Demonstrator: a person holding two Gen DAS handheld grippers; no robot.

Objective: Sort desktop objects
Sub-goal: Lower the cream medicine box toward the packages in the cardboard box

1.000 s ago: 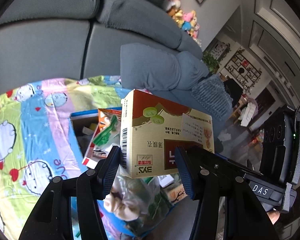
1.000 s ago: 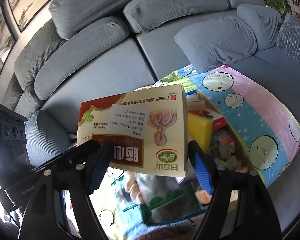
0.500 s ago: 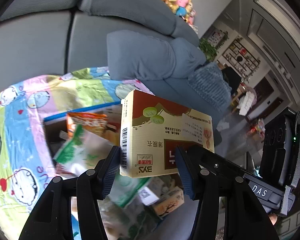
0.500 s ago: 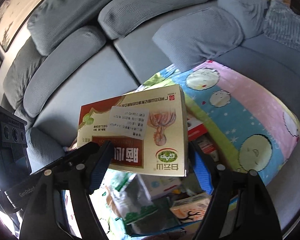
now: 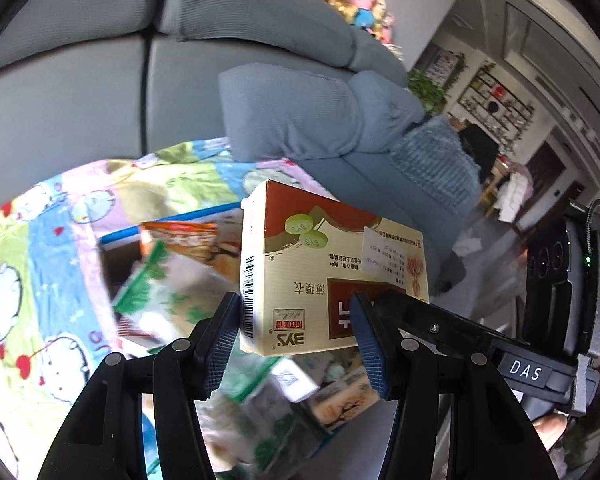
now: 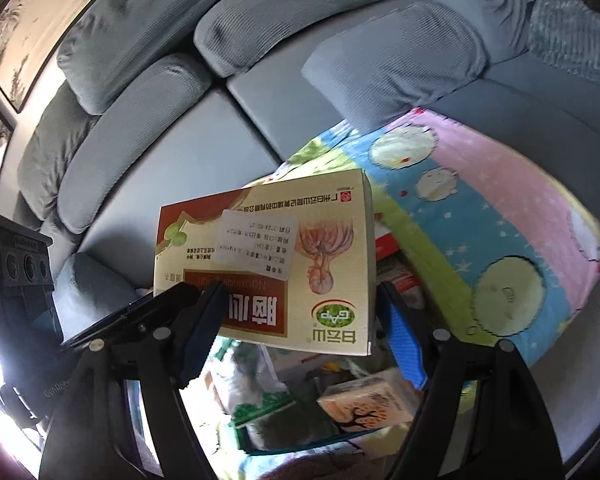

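A cream and red medicine box (image 5: 324,276) is held in the air between both grippers. My left gripper (image 5: 296,334) is shut on one end of it, and my right gripper (image 6: 300,330) is shut on the other end, where the box (image 6: 272,260) shows its label side. Below the box lies an open cardboard box (image 5: 120,256) holding several packets and small cartons, among them a green and white bag (image 5: 160,300) and a small carton with a tree print (image 6: 370,404).
The cardboard box sits on a bright cartoon-print cloth (image 5: 40,264) (image 6: 500,208) spread over a grey-blue sofa (image 6: 160,104). A grey-blue cushion (image 5: 300,112) lies behind the cloth. The right gripper's body (image 5: 560,300) shows at the left wrist view's right edge.
Both grippers have carried the medicine box together across the cardboard box; the contents below have slid through both views. The grip on the box has not changed.
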